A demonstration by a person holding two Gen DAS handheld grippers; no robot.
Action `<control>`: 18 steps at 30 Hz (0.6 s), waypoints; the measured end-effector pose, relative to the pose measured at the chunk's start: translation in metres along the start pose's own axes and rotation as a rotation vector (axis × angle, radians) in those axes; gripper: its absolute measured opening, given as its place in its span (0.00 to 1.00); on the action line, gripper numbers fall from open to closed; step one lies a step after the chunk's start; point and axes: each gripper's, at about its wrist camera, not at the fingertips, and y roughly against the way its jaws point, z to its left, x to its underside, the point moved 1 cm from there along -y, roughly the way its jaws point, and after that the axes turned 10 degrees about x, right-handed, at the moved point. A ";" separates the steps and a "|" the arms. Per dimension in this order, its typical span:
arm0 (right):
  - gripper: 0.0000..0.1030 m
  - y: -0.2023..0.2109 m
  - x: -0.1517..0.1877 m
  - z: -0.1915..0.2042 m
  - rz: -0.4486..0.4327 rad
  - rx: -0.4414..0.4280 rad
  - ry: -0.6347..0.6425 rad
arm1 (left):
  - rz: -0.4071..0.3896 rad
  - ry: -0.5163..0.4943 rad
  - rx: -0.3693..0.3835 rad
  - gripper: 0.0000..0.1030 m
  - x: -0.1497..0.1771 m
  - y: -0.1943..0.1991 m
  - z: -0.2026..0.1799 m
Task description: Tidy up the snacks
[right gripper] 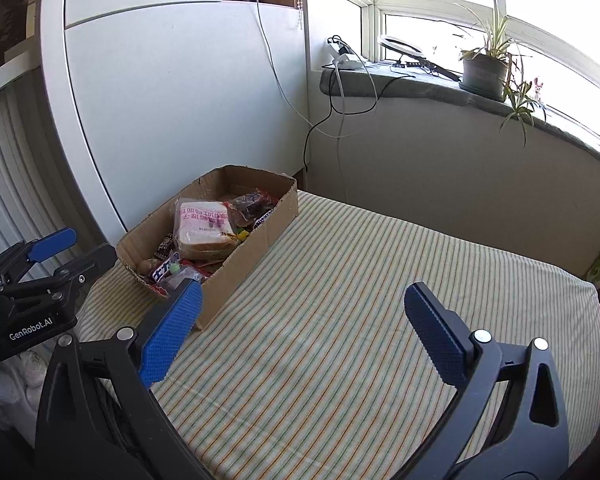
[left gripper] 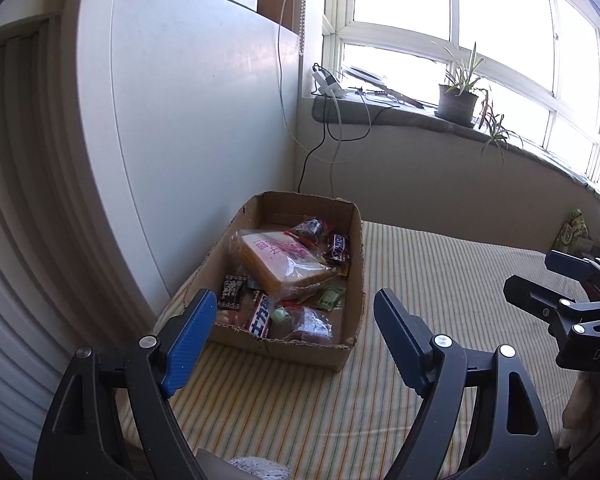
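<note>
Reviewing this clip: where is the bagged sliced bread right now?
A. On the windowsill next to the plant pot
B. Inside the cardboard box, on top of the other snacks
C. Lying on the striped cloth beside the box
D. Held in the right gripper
B. The bagged bread lies inside the cardboard box on top of the other snacks, while the left gripper and the right gripper are both open and hold nothing.

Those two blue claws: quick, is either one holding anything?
Left gripper: open, holding nothing.
Right gripper: open, holding nothing.
</note>
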 end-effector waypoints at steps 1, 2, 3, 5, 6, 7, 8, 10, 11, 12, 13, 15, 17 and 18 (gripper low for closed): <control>1.00 0.000 0.002 0.000 0.002 -0.001 0.000 | 0.005 -0.004 -0.002 0.79 0.001 -0.001 -0.001; 1.00 0.000 0.003 0.000 0.005 0.000 0.000 | 0.007 -0.005 -0.004 0.79 0.001 -0.002 -0.002; 1.00 0.000 0.005 0.000 0.007 0.001 0.003 | 0.008 -0.005 -0.005 0.79 0.001 -0.002 -0.002; 1.00 0.000 0.007 0.001 0.004 0.001 0.013 | 0.007 -0.004 -0.006 0.79 0.000 -0.002 -0.002; 1.00 0.001 0.007 0.001 0.003 -0.002 0.012 | 0.006 -0.005 -0.006 0.79 0.000 -0.002 -0.003; 1.00 0.001 0.007 0.001 0.003 -0.006 0.009 | 0.004 -0.007 -0.006 0.79 0.000 -0.001 -0.003; 1.00 0.002 0.007 0.000 0.002 -0.009 0.006 | 0.001 -0.008 -0.008 0.79 -0.001 -0.001 -0.004; 1.00 0.002 0.007 -0.001 0.001 -0.007 0.005 | -0.002 -0.005 -0.003 0.79 -0.002 0.000 -0.004; 1.00 0.002 0.007 -0.001 0.002 -0.007 0.004 | -0.004 -0.004 -0.002 0.79 -0.002 0.001 -0.005; 1.00 0.002 0.007 -0.001 0.003 -0.008 0.004 | -0.005 -0.005 -0.002 0.79 -0.002 0.001 -0.006; 1.00 0.003 0.007 -0.001 0.002 -0.012 0.005 | -0.005 -0.006 -0.001 0.79 -0.003 0.001 -0.006; 1.00 0.004 0.007 -0.001 -0.005 -0.006 0.007 | -0.003 -0.008 0.000 0.79 -0.003 0.000 -0.008; 1.00 0.005 0.007 -0.002 -0.008 0.000 0.006 | -0.005 -0.006 0.000 0.79 -0.003 0.000 -0.009; 1.00 0.006 0.006 -0.002 -0.007 -0.001 0.001 | -0.007 -0.004 0.000 0.79 -0.002 0.001 -0.009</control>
